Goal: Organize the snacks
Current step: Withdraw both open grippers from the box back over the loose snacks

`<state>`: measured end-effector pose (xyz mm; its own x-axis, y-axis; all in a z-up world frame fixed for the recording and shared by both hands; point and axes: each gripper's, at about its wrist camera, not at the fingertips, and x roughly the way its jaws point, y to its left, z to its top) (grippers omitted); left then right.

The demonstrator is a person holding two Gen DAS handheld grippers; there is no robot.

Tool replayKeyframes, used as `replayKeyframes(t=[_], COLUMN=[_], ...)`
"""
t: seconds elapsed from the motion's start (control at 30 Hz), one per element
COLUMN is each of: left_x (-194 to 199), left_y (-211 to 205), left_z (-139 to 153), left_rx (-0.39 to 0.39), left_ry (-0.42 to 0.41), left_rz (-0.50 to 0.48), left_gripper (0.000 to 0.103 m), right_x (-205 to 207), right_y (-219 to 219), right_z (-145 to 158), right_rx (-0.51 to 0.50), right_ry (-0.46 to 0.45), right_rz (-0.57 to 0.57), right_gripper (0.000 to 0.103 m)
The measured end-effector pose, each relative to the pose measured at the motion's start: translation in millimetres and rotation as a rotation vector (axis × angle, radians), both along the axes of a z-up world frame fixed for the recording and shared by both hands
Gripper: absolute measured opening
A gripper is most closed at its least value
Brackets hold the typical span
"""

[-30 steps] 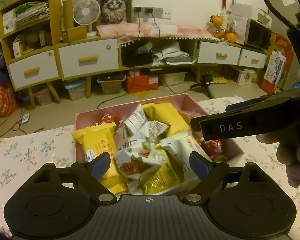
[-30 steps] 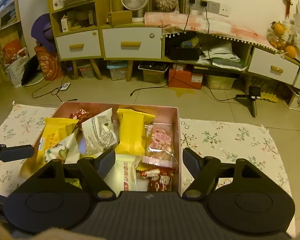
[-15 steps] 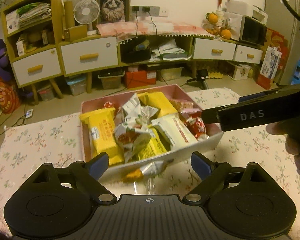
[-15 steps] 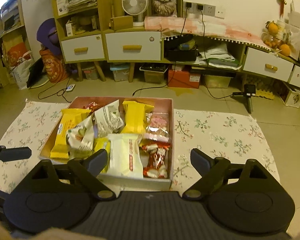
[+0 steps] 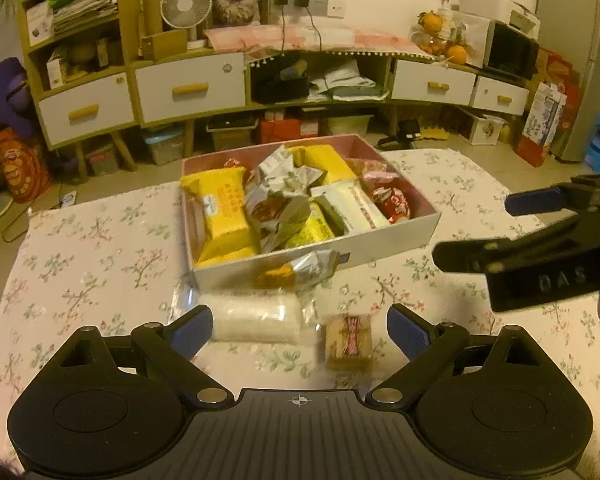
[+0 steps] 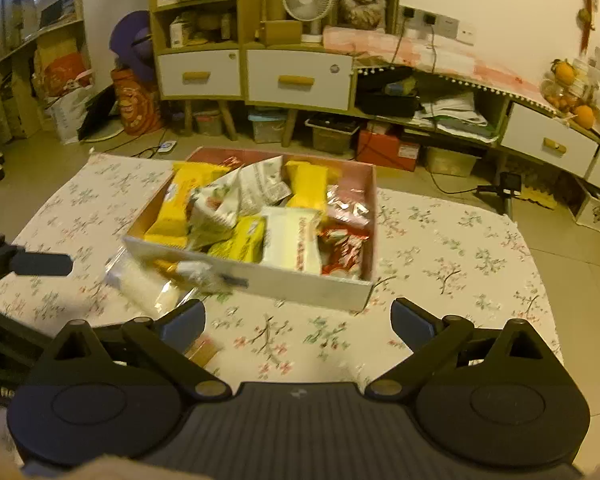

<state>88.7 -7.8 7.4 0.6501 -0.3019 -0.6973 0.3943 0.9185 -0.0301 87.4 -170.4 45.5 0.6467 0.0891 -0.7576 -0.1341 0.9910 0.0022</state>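
Here we see the snack box on the floral counter, filled with wrapped snacks. Three packets lie outside its near wall: a clear white one, a brown one and what may be an orange-and-silver one, blurred. Both the left claw and the right claw have just been opening and stand wide, holding nothing.
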Motion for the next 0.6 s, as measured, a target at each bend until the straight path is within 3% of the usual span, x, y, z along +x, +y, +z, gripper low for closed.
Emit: replayKeyframes(t=[0.6], left_x=[-25.0], left_y=[37.5], left_z=[-31.3], left_rx=[0.007], left_ry=[0.006], left_rz=[0.017], left_gripper=[0.097], right_x=[-35.2], right_y=[-2.0], right_z=[-29.6], right_rx=[0.024], right_ry=[-0.057], right_rz=[0.012], right_gripper=[0.103])
